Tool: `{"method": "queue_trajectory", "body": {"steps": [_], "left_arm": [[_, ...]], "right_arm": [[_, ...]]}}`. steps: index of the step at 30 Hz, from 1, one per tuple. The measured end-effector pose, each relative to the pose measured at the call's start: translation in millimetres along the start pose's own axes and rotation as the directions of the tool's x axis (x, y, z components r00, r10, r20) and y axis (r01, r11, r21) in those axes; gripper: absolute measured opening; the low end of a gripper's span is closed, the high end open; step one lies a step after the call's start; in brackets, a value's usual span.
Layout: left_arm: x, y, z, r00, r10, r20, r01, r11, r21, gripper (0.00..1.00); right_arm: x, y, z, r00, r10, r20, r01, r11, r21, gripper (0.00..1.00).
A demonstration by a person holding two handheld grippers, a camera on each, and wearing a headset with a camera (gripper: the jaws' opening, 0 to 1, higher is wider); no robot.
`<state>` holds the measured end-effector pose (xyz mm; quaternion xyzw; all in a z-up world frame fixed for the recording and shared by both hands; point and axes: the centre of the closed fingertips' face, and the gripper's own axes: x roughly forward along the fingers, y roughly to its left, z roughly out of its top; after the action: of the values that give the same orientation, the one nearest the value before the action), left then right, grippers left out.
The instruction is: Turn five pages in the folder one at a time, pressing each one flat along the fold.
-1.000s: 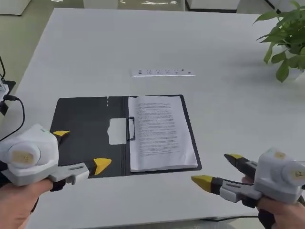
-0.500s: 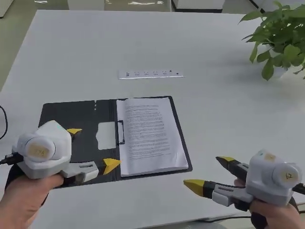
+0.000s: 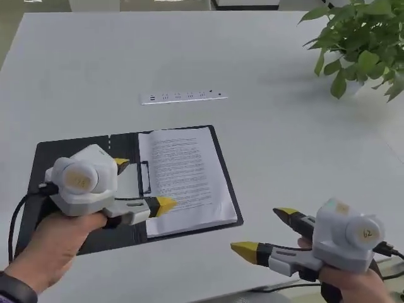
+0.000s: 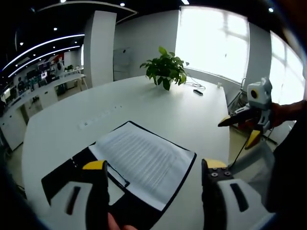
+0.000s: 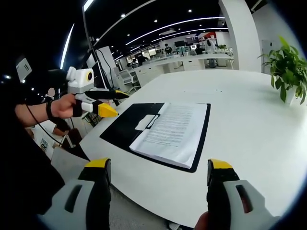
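**Open folder on a matt white table, seen from the near edge.**

At the near right edge of the table is the right gripper. It has a smooth white moulded body and two dark tapering jaws capped with yellow wedge-shaped tips. The jaws are spread with nothing between them and point left toward the folder, apart from it. The right hand wraps the grip from below.

Further in, the left gripper, of the same build, is held over the left half of the folder. Its jaws are likewise spread and empty. The nearer yellow tip lies over the near left corner of the pages; whether it touches them cannot be told. The left hand holds this gripper from below and behind, with a dark band at the wrist. A thin black cable loops off to the left.

The folder lies open and flat toward the table's near left part, slightly turned. It is a thin black rectangular cover with a dull finish. Its right half carries a squared stack of white printed pages, with a slim black clip at the spine.

Beyond the folder, a long flat white power strip lies mid-table. A plant with glossy green leaves stands toward the far right corner.
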<state>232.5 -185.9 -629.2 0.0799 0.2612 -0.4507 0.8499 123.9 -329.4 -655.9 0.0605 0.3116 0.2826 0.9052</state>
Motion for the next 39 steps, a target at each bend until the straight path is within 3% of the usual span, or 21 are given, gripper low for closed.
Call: {"method": "queue_trajectory", "body": {"steps": [11, 21, 39], "left_arm": [[37.0, -14.9, 13.3, 0.9981, -0.06, -0.015, 0.061, 0.997, 0.04, 0.79], [64.2, -23.6, 12.2, 0.9941, -0.101, -0.04, 0.102, 0.994, 0.049, 0.79], [119.4, -45.9, -11.1, 0.9843, -0.126, -0.123, 0.136, 0.988, 0.077, 0.79]], "right_arm": [[-0.5, -5.1, 0.8, 1.0, -0.002, 0.007, 0.002, 1.0, 0.008, 0.82], [-1.6, -9.8, -2.2, 0.9999, -0.006, 0.008, 0.006, 1.0, 0.019, 0.82], [-5.6, -18.9, -8.5, 0.9998, -0.016, 0.011, 0.016, 0.999, 0.046, 0.81]]}}
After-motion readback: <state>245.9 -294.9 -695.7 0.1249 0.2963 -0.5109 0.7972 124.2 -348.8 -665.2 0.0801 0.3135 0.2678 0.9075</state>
